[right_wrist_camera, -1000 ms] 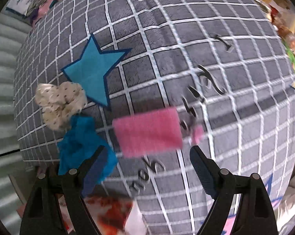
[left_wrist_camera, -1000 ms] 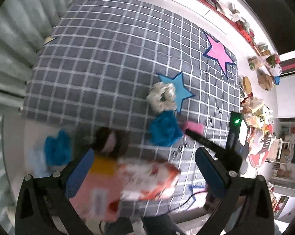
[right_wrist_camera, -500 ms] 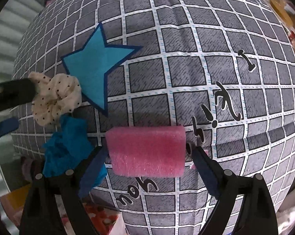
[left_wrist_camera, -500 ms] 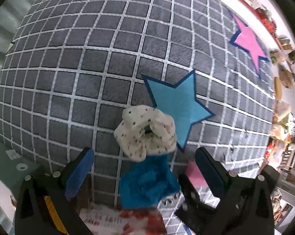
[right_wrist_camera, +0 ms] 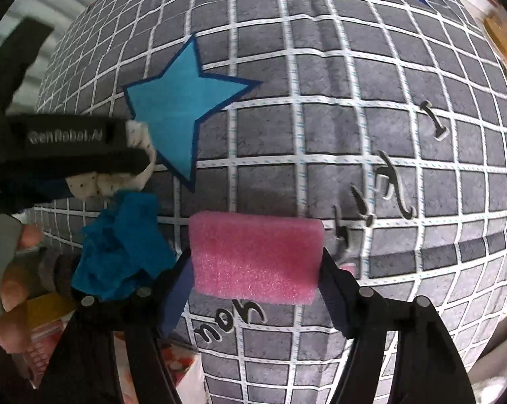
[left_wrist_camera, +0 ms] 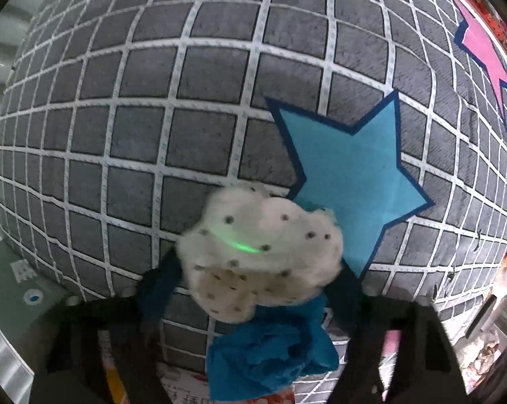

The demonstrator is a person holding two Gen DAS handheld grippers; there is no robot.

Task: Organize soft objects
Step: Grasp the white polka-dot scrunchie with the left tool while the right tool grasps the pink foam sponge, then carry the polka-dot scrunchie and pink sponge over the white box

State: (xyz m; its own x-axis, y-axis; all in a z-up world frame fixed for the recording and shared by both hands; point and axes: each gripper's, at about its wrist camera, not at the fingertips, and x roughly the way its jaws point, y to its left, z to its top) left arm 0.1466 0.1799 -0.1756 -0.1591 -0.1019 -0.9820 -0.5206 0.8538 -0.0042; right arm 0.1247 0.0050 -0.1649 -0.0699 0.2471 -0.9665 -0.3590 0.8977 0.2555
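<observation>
Two handheld grippers point steeply down at a grey checked rug (right_wrist_camera: 337, 107) with white grid lines. Nearest in the right wrist view, the right gripper (right_wrist_camera: 256, 269) has a pink foam block (right_wrist_camera: 255, 257) between its fingers, both pads touching the block's ends, and the jaws are closing on it. Just left of the block lies a crumpled blue cloth (right_wrist_camera: 122, 252). In the left wrist view, the left gripper (left_wrist_camera: 253, 276) straddles a cream polka-dot scrunchie (left_wrist_camera: 263, 252); its jaws are closing, and the blurred fingers appear to touch the scrunchie's sides. The scrunchie touches the blue cloth below it and overlaps a point of a blue star (left_wrist_camera: 351, 181) on the rug. Farther off, near the rug's far edge, sits a pink star (left_wrist_camera: 482, 50). Dark script lettering (right_wrist_camera: 398, 198) crosses the rug beside the foam block.
</observation>
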